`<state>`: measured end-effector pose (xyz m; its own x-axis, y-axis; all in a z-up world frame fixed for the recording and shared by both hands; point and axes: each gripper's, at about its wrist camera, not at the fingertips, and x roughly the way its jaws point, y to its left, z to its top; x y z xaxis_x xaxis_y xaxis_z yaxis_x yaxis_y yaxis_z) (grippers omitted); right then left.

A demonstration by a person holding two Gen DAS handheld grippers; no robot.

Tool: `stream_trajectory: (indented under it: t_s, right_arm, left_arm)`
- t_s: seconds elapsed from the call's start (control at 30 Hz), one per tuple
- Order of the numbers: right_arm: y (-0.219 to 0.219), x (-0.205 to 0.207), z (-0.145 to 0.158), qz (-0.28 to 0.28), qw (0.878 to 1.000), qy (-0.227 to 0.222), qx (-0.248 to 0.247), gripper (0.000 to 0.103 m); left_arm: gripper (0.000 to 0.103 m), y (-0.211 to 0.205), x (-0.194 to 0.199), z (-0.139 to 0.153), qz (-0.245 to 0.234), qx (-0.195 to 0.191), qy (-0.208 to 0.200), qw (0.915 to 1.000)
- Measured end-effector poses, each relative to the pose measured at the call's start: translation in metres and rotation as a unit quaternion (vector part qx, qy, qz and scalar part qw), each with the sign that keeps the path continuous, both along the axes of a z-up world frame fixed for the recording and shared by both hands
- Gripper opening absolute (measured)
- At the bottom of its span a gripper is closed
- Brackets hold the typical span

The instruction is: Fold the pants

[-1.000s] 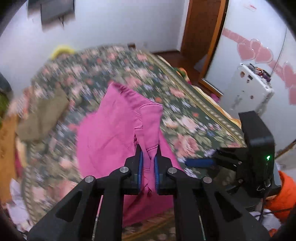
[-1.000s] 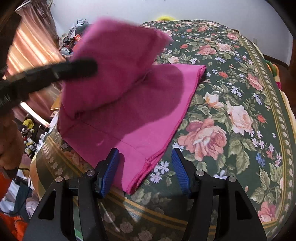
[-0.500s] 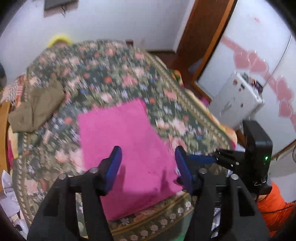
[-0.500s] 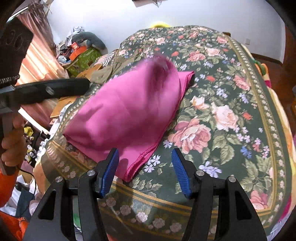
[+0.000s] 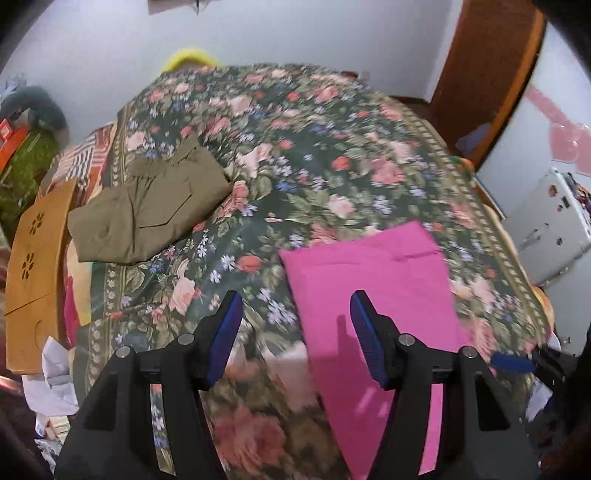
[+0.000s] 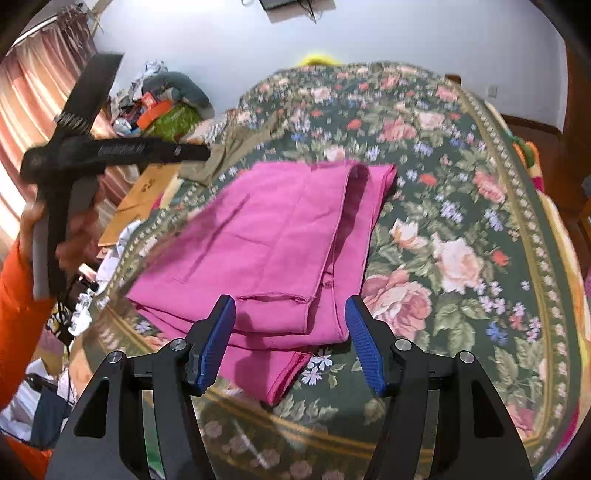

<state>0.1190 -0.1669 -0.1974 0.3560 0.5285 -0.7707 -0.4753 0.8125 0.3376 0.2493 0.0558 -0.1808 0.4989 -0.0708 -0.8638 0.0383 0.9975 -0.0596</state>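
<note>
Both wrist views look down from above the bed's near edge, sharing the pink pants.

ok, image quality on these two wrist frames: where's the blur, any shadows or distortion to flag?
Left wrist: motion smear on the floral bedspread, worst near the bottom; left gripper sharp, casting a shadow on the pink pants. Right wrist: the pants and right gripper are crisp, the person's left hand blurred. Both: strong fisheye bending, dark corners.

A floral bedspread covers the bed; white walls, wooden door, pink curtains at left.
</note>
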Motion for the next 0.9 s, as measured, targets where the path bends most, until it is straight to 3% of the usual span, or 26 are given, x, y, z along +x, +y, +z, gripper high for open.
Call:
stream_trajectory:
  t_s: [0.2, 0.3, 0.37, 0.43, 0.57, 0.73, 0.9]
  right_arm:
    - [-0.003, 0.007, -0.022, -0.006, 1.000, 0.027, 0.012, 0.058]
    - [-0.008, 0.010, -0.024, -0.005, 0.999, 0.028, 0.016, 0.057]
    - [-0.009, 0.013, -0.023, -0.004, 1.000, 0.026, 0.012, 0.055]
    - [-0.010, 0.016, -0.023, -0.007, 1.000, 0.020, 0.002, 0.055]
    - [-0.015, 0.023, -0.021, -0.020, 1.000, 0.013, -0.019, 0.056]
    - [-0.025, 0.026, -0.006, -0.045, 0.998, -0.006, -0.034, 0.058]
    - [-0.024, 0.015, 0.010, -0.040, 0.998, -0.023, -0.031, 0.058]
  left_arm:
    - [0.061, -0.008, 0.045, -0.026, -0.019, 0.023, 0.021, 0.9993]
    - [0.080, -0.027, 0.065, -0.050, -0.056, 0.062, 0.051, 0.9953]
    - [0.082, -0.036, 0.072, -0.072, -0.078, 0.109, 0.070, 0.9885]
    - [0.091, -0.034, 0.069, -0.083, -0.080, 0.126, 0.058, 0.9871]
    - [0.091, -0.013, 0.056, -0.082, -0.044, 0.109, 0.057, 0.9914]
    - [0.091, 0.011, 0.022, -0.072, 0.012, 0.137, 0.038, 0.9898]
    - [0.091, 0.043, -0.023, -0.061, 0.090, 0.099, 0.049, 0.9898]
